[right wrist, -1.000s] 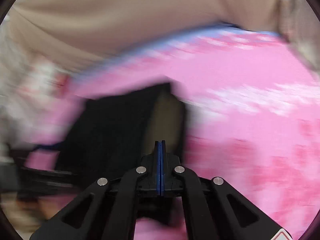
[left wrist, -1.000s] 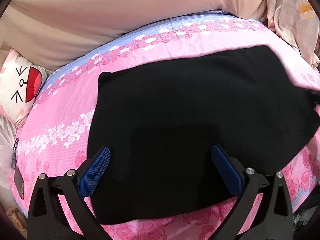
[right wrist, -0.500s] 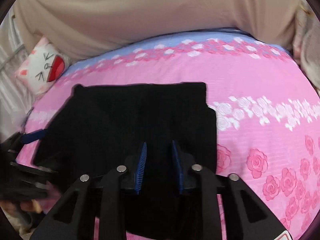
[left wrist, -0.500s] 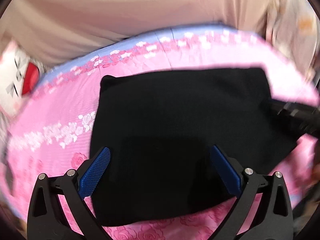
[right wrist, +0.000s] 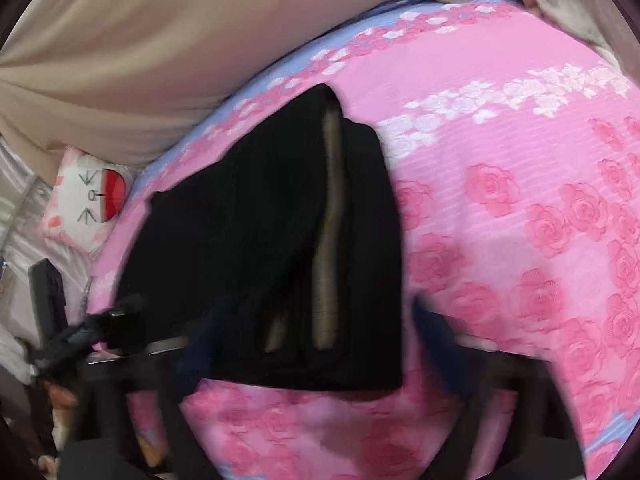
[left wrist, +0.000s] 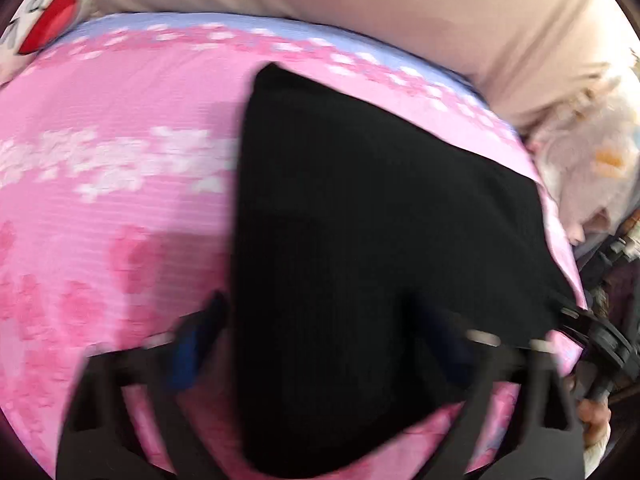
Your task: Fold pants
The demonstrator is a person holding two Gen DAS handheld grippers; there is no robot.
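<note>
folded black pants flat on the pink bed, both grippers spread wide

nearest in the left wrist view: left gripper [left wrist: 320, 344], motion-blurred, blue-padded fingers [left wrist: 188, 348] set well apart, nothing clamped between, poised over the near end of the pants [left wrist: 380, 240]. right gripper [left wrist: 600, 344] seen at the right edge of that view, just beside the near right corner of the pants; contact impossible to tell.

nearest in the right wrist view: right gripper [right wrist: 320, 340], likewise blurred, fingers [right wrist: 200, 340] wide apart either side of the near edge of the pants [right wrist: 260, 240]. left gripper [right wrist: 80, 336] low at the left, close to the pants' left corner.

beyond: pants lying as a folded black bundle on the rose-print bedspread [right wrist: 520, 220], tan inner edges of the stacked layers showing along the right side. farther off: cartoon-face pillow [right wrist: 88, 200] at the bed's far left corner, beige fabric [right wrist: 160, 40] behind the bed.
</note>
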